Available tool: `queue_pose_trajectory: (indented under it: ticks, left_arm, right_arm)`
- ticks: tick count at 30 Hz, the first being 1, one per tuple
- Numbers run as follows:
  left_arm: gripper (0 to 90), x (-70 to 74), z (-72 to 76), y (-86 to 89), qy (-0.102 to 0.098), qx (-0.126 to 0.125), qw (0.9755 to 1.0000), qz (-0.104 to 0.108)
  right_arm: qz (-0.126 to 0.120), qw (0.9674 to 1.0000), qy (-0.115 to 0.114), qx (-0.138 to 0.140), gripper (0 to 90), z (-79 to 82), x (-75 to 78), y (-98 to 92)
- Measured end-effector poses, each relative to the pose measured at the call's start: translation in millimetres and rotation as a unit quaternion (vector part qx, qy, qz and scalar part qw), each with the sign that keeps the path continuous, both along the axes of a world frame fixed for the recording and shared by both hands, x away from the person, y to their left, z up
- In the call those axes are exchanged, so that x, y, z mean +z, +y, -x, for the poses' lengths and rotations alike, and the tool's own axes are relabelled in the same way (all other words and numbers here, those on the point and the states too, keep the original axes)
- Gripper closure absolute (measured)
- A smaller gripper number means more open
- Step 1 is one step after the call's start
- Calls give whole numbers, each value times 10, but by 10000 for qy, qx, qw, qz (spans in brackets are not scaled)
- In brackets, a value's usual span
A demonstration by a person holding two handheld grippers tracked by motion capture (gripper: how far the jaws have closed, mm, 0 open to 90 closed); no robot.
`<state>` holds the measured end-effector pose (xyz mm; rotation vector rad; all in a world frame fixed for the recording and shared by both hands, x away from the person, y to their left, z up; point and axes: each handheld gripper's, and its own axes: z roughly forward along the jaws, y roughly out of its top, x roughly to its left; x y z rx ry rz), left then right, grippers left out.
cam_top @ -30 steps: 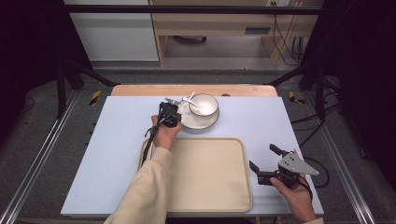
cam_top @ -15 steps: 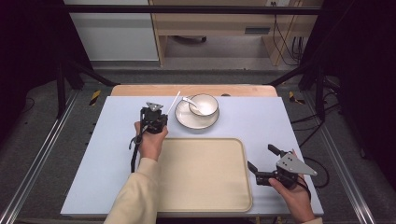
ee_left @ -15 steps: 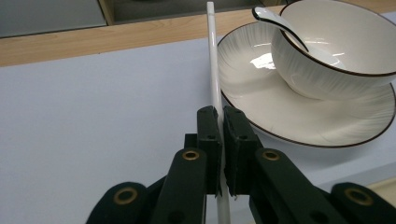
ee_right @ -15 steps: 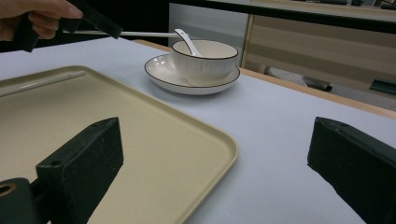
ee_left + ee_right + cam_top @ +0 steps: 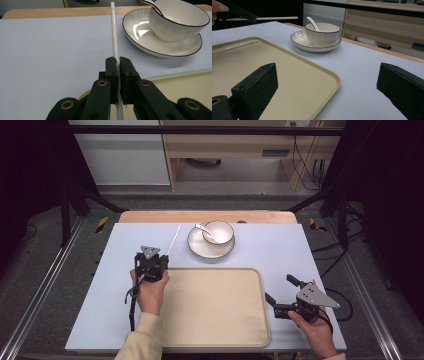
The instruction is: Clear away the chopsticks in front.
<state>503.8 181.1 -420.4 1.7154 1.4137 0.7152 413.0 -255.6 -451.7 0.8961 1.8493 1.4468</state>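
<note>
One thin white stick (image 5: pixel 114 37) – a straw or a chopstick, too slim to tell – is pinched between the pressed-together jaws of the left gripper (image 5: pixel 117 66), near the far left corner of the tray (image 5: pixel 215 320). It points toward the table's far edge and stands clear of the blue table cover (image 5: pixel 300 250); its near end is cut off below the jaws in the left gripper view. In the right gripper view a second pale stick (image 5: pixel 235 46) seems to lie on the tray, though it may be only a reflection.

There is one plate (image 5: pixel 200 251) near the middle of the far edge, with one bowl (image 5: pixel 218 232) on it and one spoon (image 5: pixel 201 226) leaning in the bowl; the spoon's scoop is hidden inside.

The right gripper (image 5: pixel 278 295) rests just beside the tray's right edge – jaws spread wide, nothing between them.

A second earlier the left gripper was at the plate's left rim; it has since drawn back left and nearer the person, carrying the stick. The right gripper has stayed put.
</note>
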Motion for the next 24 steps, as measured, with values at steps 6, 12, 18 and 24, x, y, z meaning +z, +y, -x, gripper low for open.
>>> queue_pose_trajectory:
  ticks: [6, 12, 18, 24]
  left_arm:
    - [855, -9, 228, 44, -132, 30, 9999, 84]
    - [855, -15, 441, 47, -247, 90, 9995, 188]
    - [855, -35, 688, 35, -329, 169, 9989, 291]
    - [855, -90, 948, 18, -368, 260, 9982, 389]
  right_arm:
    - [-8, 10000, -2, 9, 35, 2, 3, 14]
    - [-8, 10000, 7, -9, 35, 5, 3, 7]
    - [-29, 10000, -4, -9, 35, 8, 7, 4]
    - [-51, 10000, -3, -7, 35, 12, 11, 4]
